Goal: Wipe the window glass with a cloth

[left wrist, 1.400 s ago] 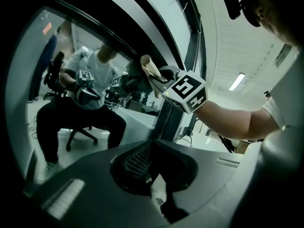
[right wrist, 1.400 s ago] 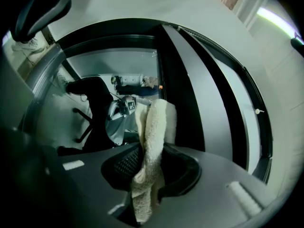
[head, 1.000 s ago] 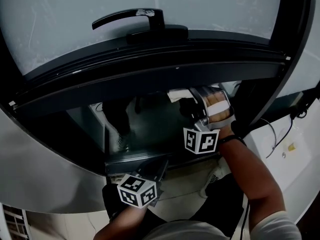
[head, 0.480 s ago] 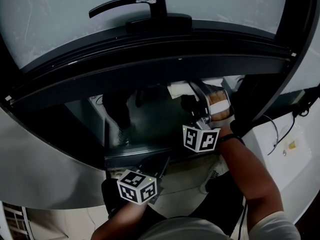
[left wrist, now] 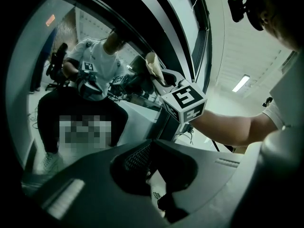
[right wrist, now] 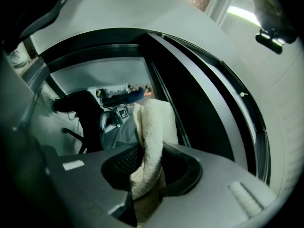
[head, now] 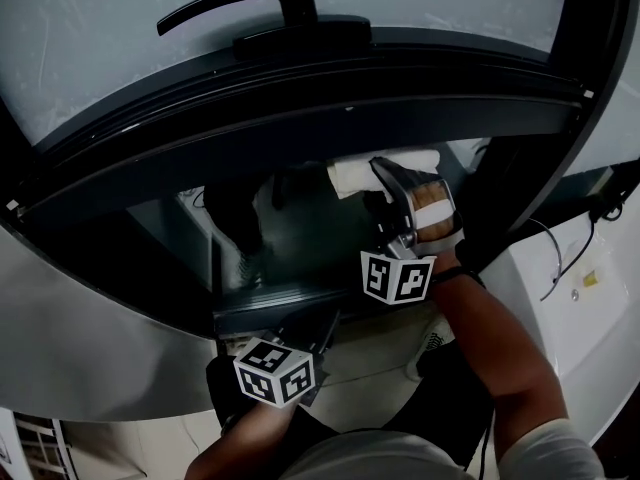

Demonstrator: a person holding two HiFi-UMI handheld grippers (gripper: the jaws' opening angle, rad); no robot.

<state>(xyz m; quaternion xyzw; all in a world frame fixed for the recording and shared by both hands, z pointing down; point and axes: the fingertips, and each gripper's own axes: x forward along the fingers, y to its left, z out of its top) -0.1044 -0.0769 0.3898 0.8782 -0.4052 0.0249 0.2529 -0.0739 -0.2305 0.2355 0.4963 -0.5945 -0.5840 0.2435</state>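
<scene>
Change: against a second ago, we see the right gripper [head: 382, 182] a little higher on the pane, and more of the cloth [head: 395, 165] shows under the dark rail; the left gripper [head: 320, 326] sits where it was.
Handle: a dark lever handle [head: 238, 13] at the top left, mounted on the frame above the rail [head: 300, 108].
Window glass: the lower pane [head: 300, 253] lies below the rail, dark, and we see a seated figure and a room mirrored in it.
Left gripper: low, near the bottom edge of the pane, with its marker cube [head: 275, 373] towards us. In the left gripper view its fingers [left wrist: 137, 156] are drawn together to a thin slit, and we see nothing between them.
Cloth: pale towelling, bunched, at the top of the pane just under the rail and right of centre. It seems to press on the glass, though we cannot tell for sure.
Right gripper: its fingers [right wrist: 124, 161] are clamped on the lower end of the cloth, and the rest stands up past the tips towards the frame.
Forearm: the person's right forearm [head: 490, 338] runs down to the lower right.
</scene>
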